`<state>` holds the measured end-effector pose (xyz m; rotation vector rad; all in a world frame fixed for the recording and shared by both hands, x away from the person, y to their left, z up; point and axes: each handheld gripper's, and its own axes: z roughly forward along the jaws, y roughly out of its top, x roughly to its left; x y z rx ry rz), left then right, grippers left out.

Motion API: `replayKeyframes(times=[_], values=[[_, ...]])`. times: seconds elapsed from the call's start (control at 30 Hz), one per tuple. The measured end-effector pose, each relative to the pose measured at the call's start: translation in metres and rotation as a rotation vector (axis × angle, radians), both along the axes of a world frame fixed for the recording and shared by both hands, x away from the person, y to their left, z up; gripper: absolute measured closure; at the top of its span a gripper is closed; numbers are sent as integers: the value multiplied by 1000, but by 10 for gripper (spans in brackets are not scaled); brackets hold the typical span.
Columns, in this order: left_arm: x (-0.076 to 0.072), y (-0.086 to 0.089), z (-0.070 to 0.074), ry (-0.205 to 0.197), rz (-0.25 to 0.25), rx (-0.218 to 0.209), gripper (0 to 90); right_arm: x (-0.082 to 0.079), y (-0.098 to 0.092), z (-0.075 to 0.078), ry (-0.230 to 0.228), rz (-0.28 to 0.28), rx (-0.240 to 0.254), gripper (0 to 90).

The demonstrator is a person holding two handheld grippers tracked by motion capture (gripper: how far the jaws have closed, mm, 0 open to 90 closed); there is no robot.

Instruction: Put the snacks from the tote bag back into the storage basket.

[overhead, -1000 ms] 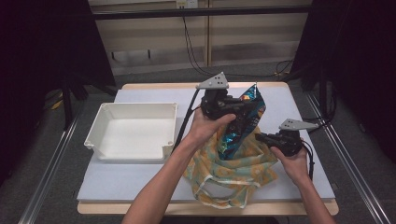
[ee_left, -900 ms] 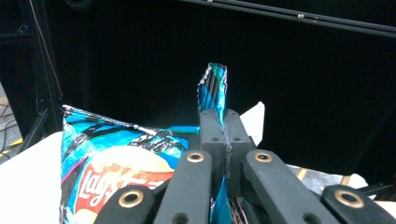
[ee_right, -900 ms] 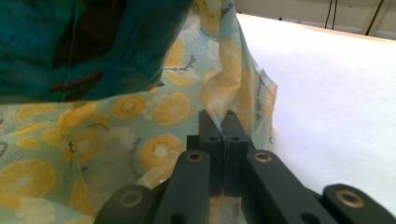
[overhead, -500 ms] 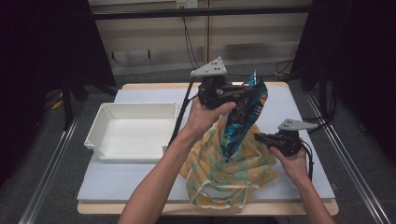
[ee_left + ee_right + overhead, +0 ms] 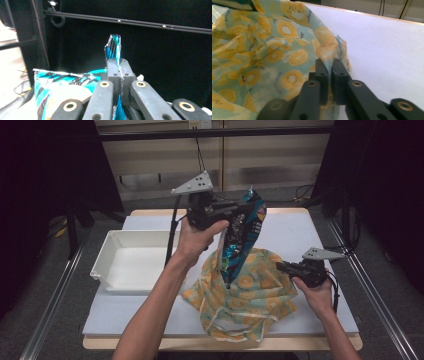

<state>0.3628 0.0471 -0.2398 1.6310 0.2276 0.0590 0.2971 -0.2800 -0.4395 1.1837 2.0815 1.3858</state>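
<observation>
Item: snack bag [image 5: 242,232] — teal and black foil, pinched at its top edge between the closed jaws of the left gripper [image 5: 239,210], hanging above the fruit-print cloth bag [image 5: 245,295], its lower end at the cloth bag's mouth.

Right gripper [image 5: 281,266]: jaws have just been easing apart, the cloth bag's rim between them.

Step, as judged: drawing the snack bag out.

Next move: likely into the white bin [image 5: 131,261], left of the cloth bag — calls for clearing the cloth first.

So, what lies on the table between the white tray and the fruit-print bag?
Nothing lies there: in the high view a bare strip of the table separates the white tray from the fruit-print bag; the person's left forearm passes above.
</observation>
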Motion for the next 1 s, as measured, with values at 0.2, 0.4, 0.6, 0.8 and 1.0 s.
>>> replayKeyframes(times=[0.2, 0.4, 0.6, 0.8, 1.0], values=[[2, 26, 9, -12, 55, 5, 900, -2, 2, 1, 2, 18, 5, 651], [3, 48, 7, -14, 108, 22, 900, -10, 0, 7, -29, 24, 38, 434], [4, 71, 8, -20, 150, 19, 900, -23, 1, 14, -49, 32, 58, 312], [1, 90, -1, 2, 208, 39, 900, -41, -2, 16, -41, 39, 37, 233], [1, 104, -11, 12, 241, 50, 900, -58, -5, 15, -46, 29, 45, 207]])
